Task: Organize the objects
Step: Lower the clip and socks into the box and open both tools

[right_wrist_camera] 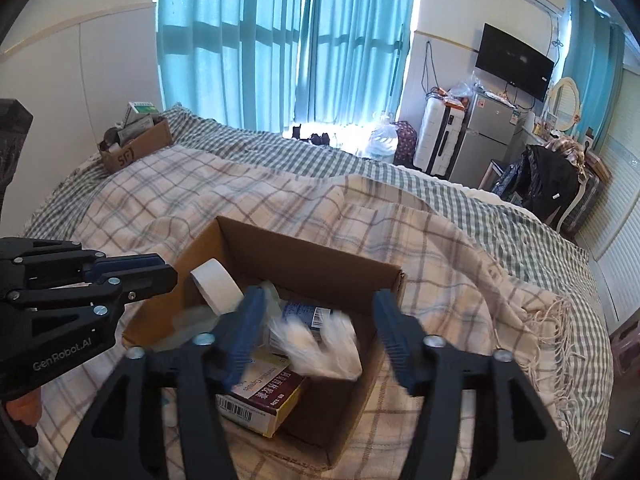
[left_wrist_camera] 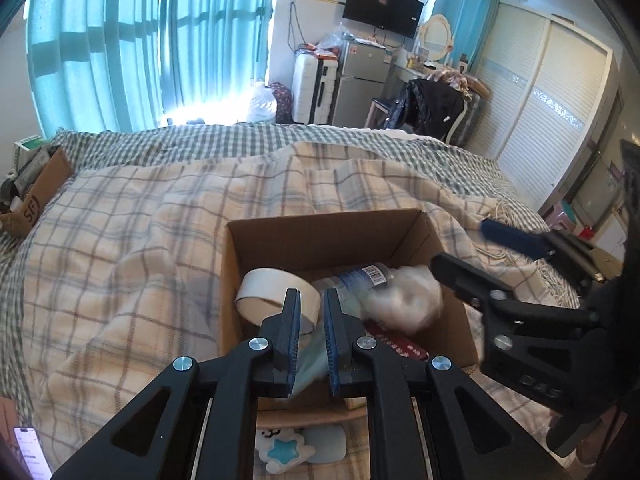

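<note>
An open cardboard box (left_wrist_camera: 320, 232) (right_wrist_camera: 304, 248) sits on the plaid blanket. Inside lie a roll of white tape (left_wrist_camera: 276, 292) (right_wrist_camera: 214, 280), a plastic bottle with a barcode label (left_wrist_camera: 360, 276) (right_wrist_camera: 308, 314), a blurred white crumpled bag (left_wrist_camera: 404, 300) (right_wrist_camera: 316, 344) and a maroon and yellow carton (right_wrist_camera: 264, 396). My left gripper (left_wrist_camera: 312, 300) (right_wrist_camera: 160, 272) hovers over the box's near-left side, jaws nearly closed and empty. My right gripper (right_wrist_camera: 318, 304) (left_wrist_camera: 460, 248) is open wide above the box, with the white bag between and below its fingers.
A second cardboard box (left_wrist_camera: 36, 196) (right_wrist_camera: 136, 144) full of items sits at the far left of the bed. A star-shaped plush toy (left_wrist_camera: 286, 450) lies in front of the box. A phone (left_wrist_camera: 30, 452) lies at the lower left. Fridge, suitcase and chair stand beyond the bed.
</note>
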The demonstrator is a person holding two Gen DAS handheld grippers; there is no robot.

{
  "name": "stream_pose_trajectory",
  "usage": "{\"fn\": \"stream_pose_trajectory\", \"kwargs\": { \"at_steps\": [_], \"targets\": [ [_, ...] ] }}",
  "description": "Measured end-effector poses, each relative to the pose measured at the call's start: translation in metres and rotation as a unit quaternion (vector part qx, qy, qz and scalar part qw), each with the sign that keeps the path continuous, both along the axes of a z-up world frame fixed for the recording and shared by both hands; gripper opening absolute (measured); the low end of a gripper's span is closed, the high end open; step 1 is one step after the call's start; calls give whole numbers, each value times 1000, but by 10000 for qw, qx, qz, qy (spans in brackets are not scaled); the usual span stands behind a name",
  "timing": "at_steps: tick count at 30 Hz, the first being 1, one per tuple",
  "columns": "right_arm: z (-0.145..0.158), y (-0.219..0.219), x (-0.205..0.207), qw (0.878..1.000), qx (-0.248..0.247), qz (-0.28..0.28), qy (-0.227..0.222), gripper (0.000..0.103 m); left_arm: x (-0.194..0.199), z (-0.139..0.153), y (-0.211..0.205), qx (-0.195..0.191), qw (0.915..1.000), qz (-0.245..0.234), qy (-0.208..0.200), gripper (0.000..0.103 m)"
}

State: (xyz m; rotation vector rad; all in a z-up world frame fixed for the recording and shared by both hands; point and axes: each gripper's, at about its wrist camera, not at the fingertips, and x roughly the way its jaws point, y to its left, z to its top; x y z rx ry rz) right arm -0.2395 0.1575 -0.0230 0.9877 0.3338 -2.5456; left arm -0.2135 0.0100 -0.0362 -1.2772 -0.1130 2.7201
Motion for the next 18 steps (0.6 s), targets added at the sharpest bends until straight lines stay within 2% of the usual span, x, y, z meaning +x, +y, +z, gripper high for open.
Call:
{"fn": "stream_pose_trajectory", "kwargs": {
  "at_steps": [2,4,6,10,11,13,15,18],
  "targets": [
    [9,4,8,9999,-72,-74,82,71,6,2,1,-117,9999,-3,-3,27],
    [19,7,16,9998,-166,-89,120,73,13,5,1,-237,9997,89,17,47],
    [29,11,29,9994,-234,-134,233,87,21,11,-2,-187,9997,110,85,55],
    [42,16,57,9988,-169,-228,400,90,42,23,-9,-229,9991,239,253,57],
    [45,18,63,9986,-164,-237,440,90,49,27,-12,-253,9989,236,309,59],
    [51,22,77,9979,-191,-282,555,91,62,32,-15,-319,9982,269,424,79],
    [56,27,90,9972,-255,-324,617,92,77,37,-19,-369,9973,298,569,83],
    [61,36,109,9958,-390,-446,704,94,95,41,-27,-361,9967,337,637,84]
  ]
}}
